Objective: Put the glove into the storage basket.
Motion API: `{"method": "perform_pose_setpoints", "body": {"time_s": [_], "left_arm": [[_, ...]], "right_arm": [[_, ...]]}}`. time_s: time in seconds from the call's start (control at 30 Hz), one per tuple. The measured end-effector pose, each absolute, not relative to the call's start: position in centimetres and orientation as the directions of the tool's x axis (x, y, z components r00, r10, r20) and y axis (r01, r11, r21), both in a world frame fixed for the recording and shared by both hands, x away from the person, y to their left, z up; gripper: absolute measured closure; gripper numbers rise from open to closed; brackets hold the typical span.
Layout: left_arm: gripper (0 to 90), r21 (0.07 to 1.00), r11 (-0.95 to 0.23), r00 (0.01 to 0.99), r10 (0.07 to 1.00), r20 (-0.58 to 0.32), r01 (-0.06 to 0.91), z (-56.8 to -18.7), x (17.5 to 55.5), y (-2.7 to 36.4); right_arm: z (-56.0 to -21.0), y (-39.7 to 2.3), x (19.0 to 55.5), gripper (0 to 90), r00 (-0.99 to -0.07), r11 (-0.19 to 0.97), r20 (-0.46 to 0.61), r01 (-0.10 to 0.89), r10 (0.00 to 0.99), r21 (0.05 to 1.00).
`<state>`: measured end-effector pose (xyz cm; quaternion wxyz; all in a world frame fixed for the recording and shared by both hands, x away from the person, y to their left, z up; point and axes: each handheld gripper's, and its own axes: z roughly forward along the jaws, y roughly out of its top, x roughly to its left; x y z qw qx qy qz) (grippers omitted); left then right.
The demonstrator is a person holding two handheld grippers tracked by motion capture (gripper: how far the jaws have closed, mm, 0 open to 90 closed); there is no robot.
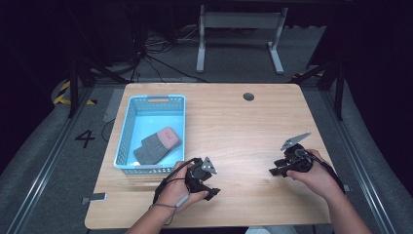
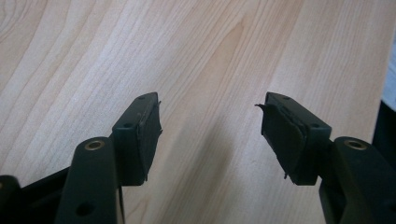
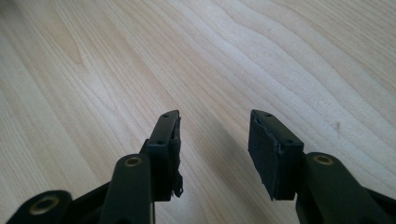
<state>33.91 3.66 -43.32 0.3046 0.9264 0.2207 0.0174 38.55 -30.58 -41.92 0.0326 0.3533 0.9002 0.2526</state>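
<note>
A grey knitted piece with a pink cuff (image 1: pixel 157 145) lies inside the light blue basket (image 1: pixel 127 127) on the left of the table. My left gripper (image 1: pixel 210 191) rests low over the wood just in front of the basket's near right corner, held by a hand. Seen from its own camera, my left gripper (image 2: pixel 211 122) is open over bare wood, nothing between the pads. My right gripper (image 1: pixel 276 169) is at the right of the table, pointing left. My right gripper (image 3: pixel 214 135) is also open over bare wood.
The wooden table (image 1: pixel 229 126) has a round cable hole (image 1: pixel 248 96) near its far edge. A grey metal frame (image 1: pixel 238 36) stands on the floor beyond the table, among loose cables. The table's right edge (image 2: pixel 385 88) is close beside the left gripper's jaw.
</note>
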Motion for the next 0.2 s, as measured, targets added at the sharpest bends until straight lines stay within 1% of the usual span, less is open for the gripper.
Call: {"method": "perform_pose_setpoints", "body": {"time_s": [0.13, 0.2], "left_arm": [[36.6, 0.579, -0.715, 0.905, 0.414, -0.102, 0.392, -43.5, 33.89, 3.74], [36.5, 0.587, -0.703, 0.901, 0.417, -0.117, 0.402, -43.4, 33.87, 3.87]], "right_arm": [[-42.05, -30.71, 38.65, 53.3, -0.747, 0.617, 0.109, 0.614, 0.655, 0.492], [-42.06, -30.8, 38.75, 53.2, -0.745, 0.612, 0.104, 0.611, 0.658, 0.501]]}}
